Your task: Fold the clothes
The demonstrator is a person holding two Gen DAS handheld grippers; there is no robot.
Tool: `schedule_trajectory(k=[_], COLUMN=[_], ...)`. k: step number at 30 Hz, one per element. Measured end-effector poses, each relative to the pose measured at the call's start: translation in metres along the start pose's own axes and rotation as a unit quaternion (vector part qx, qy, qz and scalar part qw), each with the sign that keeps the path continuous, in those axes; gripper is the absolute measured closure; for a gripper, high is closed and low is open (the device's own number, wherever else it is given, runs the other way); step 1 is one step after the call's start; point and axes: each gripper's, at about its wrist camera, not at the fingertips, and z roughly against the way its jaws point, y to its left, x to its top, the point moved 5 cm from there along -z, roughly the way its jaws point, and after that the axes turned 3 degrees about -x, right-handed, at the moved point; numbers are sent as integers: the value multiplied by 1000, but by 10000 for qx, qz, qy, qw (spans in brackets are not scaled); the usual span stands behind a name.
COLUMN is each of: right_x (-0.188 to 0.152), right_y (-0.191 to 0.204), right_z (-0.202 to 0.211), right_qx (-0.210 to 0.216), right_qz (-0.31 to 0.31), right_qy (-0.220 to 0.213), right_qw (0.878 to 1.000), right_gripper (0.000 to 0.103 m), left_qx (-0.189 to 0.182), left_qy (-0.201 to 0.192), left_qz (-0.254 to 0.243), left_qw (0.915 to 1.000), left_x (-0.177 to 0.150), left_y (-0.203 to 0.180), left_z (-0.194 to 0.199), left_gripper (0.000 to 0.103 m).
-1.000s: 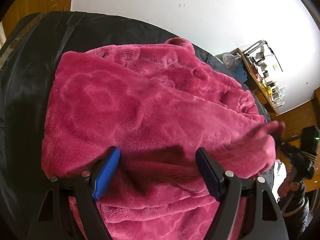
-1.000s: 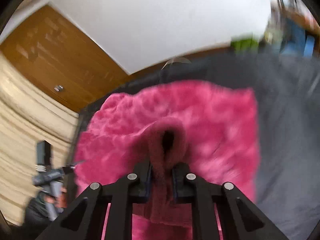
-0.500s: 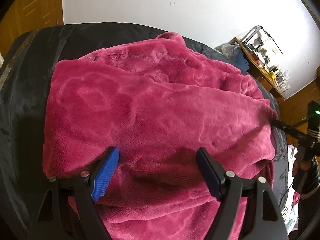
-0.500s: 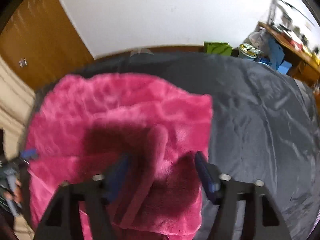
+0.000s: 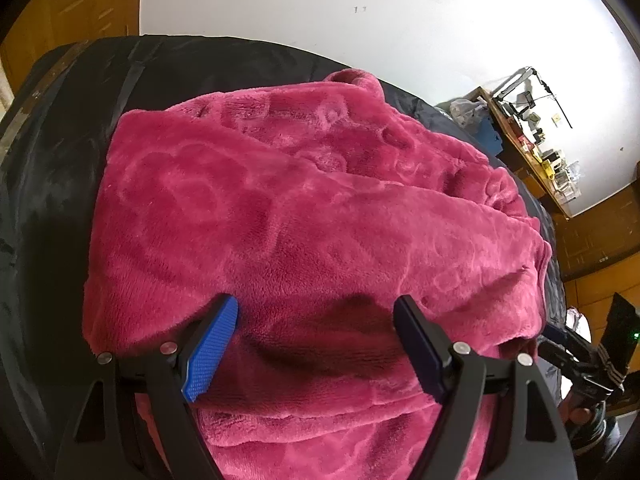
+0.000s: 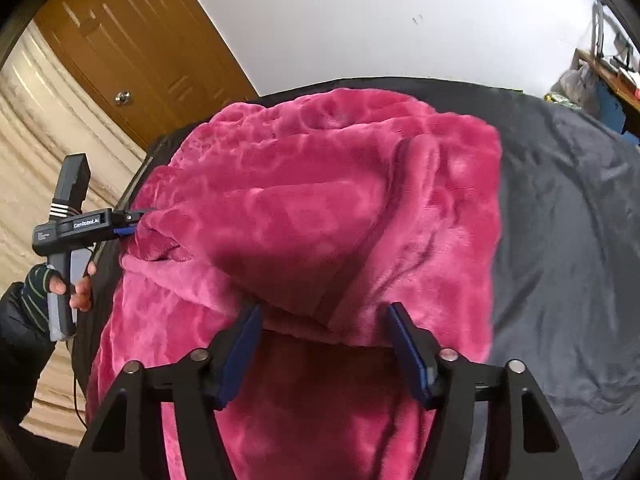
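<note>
A thick pink fleece garment (image 5: 300,220) lies partly folded on a dark bed cover (image 5: 60,160). My left gripper (image 5: 316,308) hovers low over its near edge, jaws wide apart, fleece beneath them and no pad pressing. In the right wrist view the same garment (image 6: 320,208) fills the middle, with a folded flap lying across it. My right gripper (image 6: 324,312) stands over that flap's lower edge; its jaws are closing, fabric lies between them, and the pads do not press on it. The left gripper (image 6: 132,220) shows there at a cuff on the garment's left edge.
The grey cover (image 6: 580,240) stretches bare to the right of the garment. A wooden door (image 6: 132,52) and a white wall stand behind. A cluttered desk (image 5: 532,152) is at the far right. A gloved hand (image 6: 76,292) holds the left gripper's handle.
My right gripper let go of the fleece fold it was pinching, opened wide and dropped lower over the garment; the fold now lies flat. The left gripper kept its place, still open.
</note>
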Motion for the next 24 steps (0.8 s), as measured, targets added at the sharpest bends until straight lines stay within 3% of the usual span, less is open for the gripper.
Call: schedule_trajectory(k=[2,4,5,7,14,17,24], right_x=[2,4,6,11,24,20,5], right_y=[5,9,10,12,7,-8,-37], right_z=[-10,-18,-18,-13,48,67,60], right_qx=[-43,-157,-162,-65,500,292,-389], right_qz=[111,254,276,240,-165,-287,-547], right_qy=[9,21,-4,-104,-615,-699,-455], right_qw=[9999,9996,9995,9996,9967,9967,9967], right_gripper=[46,72,74,88,91,92,91], left_qx=[14,26,28,21,-69,-58,116], left_qy=[15,17,16,21,32,56,167], left_qz=[8,8,7,0,-4,-50,-446], left_qw=[10000,10000,10000,10000,10000,10000,9988], left_x=[0,0,0,0,0,0,-3], left_y=[0,0,0,0,3,2,-5], left_z=[0,0,-1,-1,-1,-1,-1], left_gripper=[20,20,20,20,20,20,20])
